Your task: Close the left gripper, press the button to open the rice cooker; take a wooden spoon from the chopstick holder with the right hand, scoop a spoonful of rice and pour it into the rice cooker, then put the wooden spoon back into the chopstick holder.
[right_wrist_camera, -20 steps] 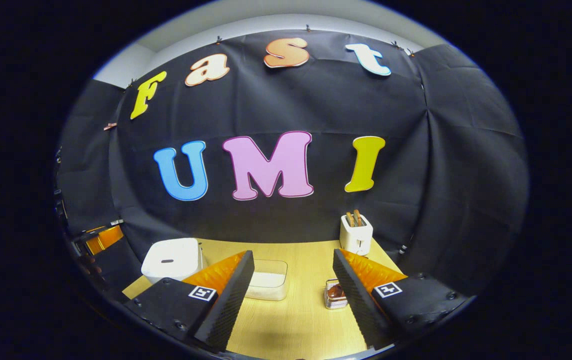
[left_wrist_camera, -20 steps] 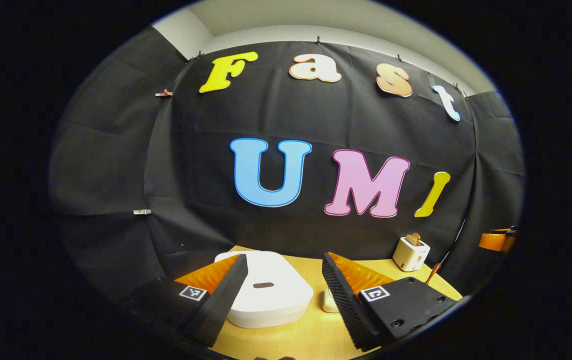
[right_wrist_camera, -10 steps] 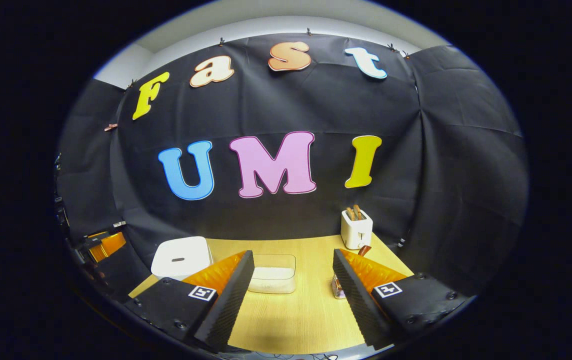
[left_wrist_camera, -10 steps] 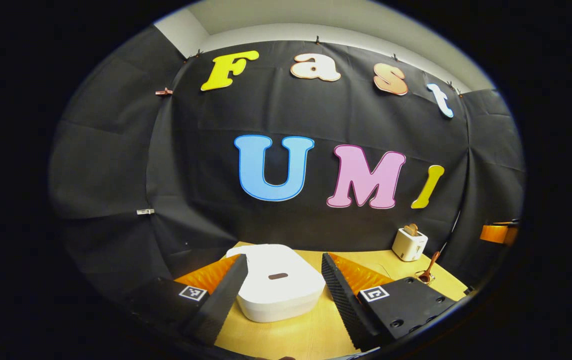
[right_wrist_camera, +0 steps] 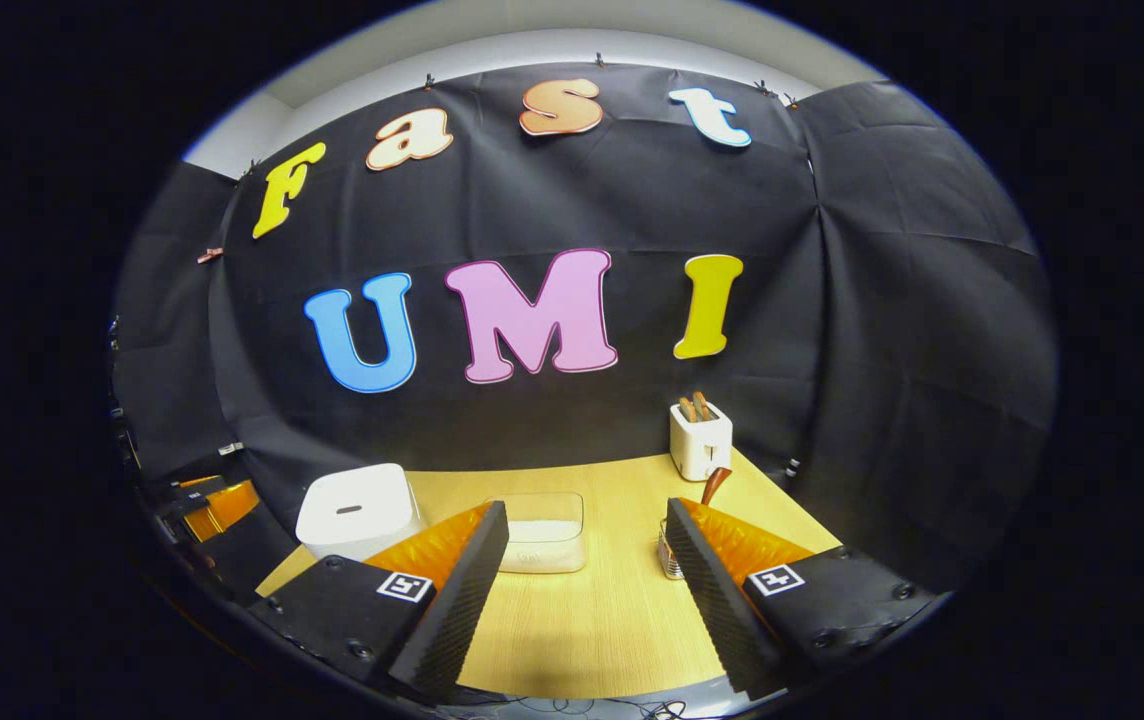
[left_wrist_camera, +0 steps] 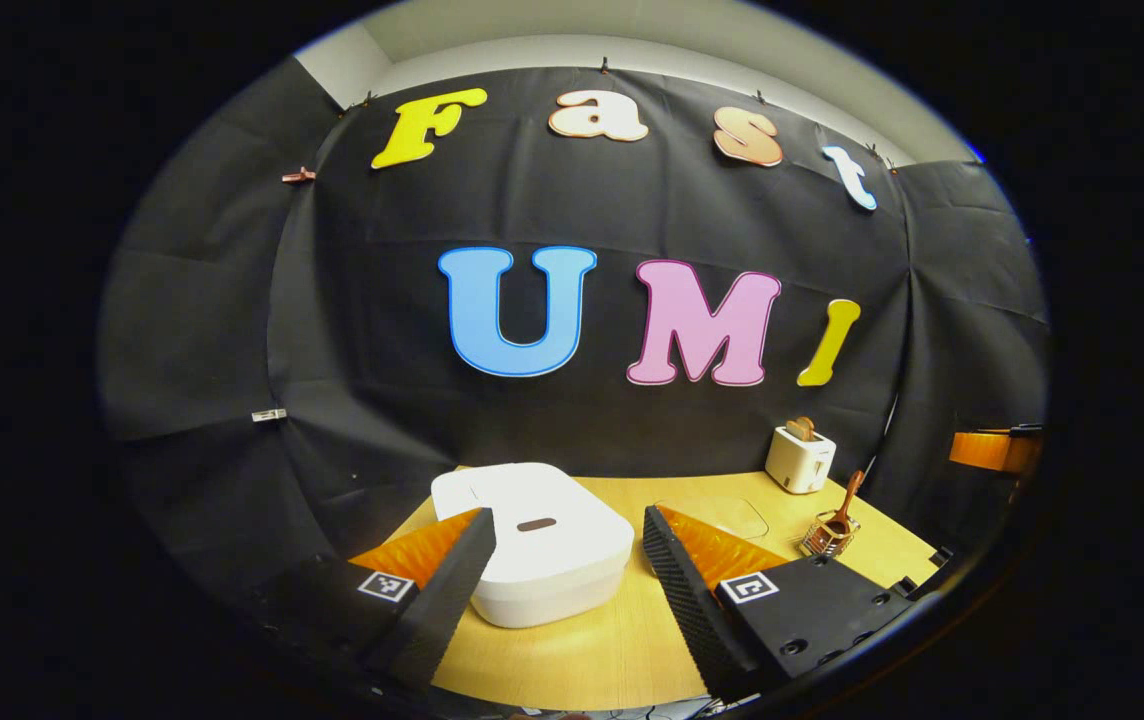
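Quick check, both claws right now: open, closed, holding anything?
Left claw: open, empty, rice cooker beyond it.
Right claw: open, empty.

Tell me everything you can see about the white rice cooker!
The rice cooker is a white, boxy pot with rounded corners and a smooth, plastic-looking shell. Its flat lid is shut, and a small dark oval button sits on top near the front edge. It stands upright on the wooden table, at the left end, close to the black cloth wall. In the left gripper view it sits just beyond the open left claw, which is not touching it. Only the table touches it.
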`<action>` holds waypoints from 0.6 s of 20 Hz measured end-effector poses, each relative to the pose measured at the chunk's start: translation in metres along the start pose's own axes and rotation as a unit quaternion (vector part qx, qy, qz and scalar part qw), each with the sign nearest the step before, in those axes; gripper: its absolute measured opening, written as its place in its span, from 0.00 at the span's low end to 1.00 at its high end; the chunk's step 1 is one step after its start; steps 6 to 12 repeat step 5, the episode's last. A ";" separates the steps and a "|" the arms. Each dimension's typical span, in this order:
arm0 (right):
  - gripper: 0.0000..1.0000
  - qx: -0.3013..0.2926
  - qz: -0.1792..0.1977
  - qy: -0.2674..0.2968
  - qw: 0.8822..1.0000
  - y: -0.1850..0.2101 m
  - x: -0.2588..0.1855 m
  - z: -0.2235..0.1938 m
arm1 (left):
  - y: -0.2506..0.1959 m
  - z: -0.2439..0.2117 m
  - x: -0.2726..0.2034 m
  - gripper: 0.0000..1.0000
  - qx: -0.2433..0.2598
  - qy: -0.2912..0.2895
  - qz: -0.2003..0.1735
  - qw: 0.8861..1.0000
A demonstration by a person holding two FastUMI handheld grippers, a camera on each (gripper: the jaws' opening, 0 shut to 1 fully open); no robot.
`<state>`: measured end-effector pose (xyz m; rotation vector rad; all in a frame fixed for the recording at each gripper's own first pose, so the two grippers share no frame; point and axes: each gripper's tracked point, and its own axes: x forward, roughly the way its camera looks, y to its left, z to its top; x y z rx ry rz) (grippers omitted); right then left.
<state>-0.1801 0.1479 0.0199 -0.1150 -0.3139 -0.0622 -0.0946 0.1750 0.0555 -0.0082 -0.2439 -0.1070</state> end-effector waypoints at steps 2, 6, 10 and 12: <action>0.98 -0.001 0.001 0.004 1.000 0.001 0.001 -0.003 | -0.003 -0.004 0.000 0.95 -0.005 0.006 -0.002 1.000; 0.98 -0.006 0.008 0.005 1.000 0.004 0.010 -0.005 | -0.007 -0.011 0.001 0.95 -0.011 0.017 0.003 1.000; 0.98 -0.006 0.008 0.005 1.000 0.004 0.010 -0.005 | -0.007 -0.011 0.001 0.95 -0.011 0.017 0.003 1.000; 0.98 -0.006 0.008 0.005 1.000 0.004 0.010 -0.005 | -0.007 -0.011 0.001 0.95 -0.011 0.017 0.003 1.000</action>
